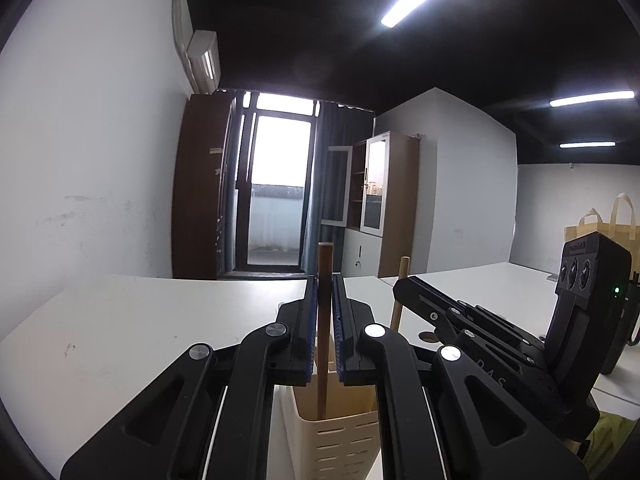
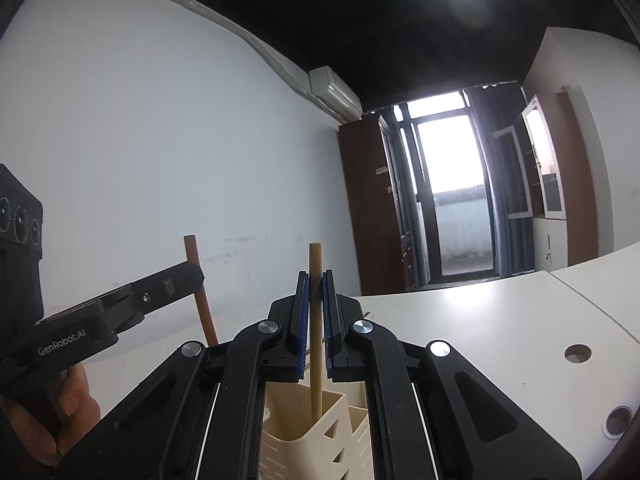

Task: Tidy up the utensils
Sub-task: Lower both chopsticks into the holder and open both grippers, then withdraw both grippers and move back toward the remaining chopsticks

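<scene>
Cream slotted plastic utensil holder (image 1: 332, 432) sits nearest, receiving both sticks. Left gripper (image 1: 325, 292) pinches the dark brown wooden stick (image 1: 324, 320); right gripper (image 2: 315, 288) pinches the pale wooden stick (image 2: 316, 320). Advice: lower each straight, release only once seated, away from the white table (image 1: 140, 320) beyond.

Each camera sat just behind its own tongs, looking forward along them and slightly down from close above the cream utensil holder (image 1: 332, 428) on the white table (image 1: 140, 320). The left wrist view faced the balcony door (image 1: 278, 192) at 12 o'clock, with the right tongs (image 1: 404, 286) entering from 3 o'clock. The right wrist view had the door at 2 o'clock and the left tongs (image 2: 196, 276) at 9 o'clock. Both views shared the holder, table, door and wall air conditioner (image 1: 204, 60).
</scene>
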Demonstrator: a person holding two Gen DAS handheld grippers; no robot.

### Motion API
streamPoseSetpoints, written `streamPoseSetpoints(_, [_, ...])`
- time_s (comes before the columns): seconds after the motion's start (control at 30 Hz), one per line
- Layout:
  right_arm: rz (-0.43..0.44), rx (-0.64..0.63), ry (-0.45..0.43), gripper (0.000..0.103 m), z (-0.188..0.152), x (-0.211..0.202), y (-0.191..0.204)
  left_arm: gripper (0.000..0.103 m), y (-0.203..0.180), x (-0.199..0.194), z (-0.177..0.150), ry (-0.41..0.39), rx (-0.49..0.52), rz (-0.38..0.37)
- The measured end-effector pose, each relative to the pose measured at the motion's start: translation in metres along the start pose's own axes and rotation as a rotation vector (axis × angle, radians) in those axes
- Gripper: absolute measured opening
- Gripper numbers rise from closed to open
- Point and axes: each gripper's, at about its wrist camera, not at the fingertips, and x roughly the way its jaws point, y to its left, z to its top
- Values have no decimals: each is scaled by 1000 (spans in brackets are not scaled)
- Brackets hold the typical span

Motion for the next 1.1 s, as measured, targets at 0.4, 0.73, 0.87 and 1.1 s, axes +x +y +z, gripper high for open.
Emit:
streamPoseSetpoints(0.4, [-40, -6, 14, 14, -1, -11, 6, 21, 12, -12, 12, -2, -50, -6])
streamPoseSetpoints(0.73, [-98, -17, 72, 23, 1, -24, 11, 26, 9, -22, 12, 35, -42, 7])
streamPoseSetpoints(0.87, [-117, -19, 105, 30, 1, -26, 14, 30, 6, -29, 10, 55, -41, 8])
streamPoseSetpoints(1.1, [-155, -23, 156, 40, 1, -32, 21, 36, 0, -41, 5, 91, -22, 39])
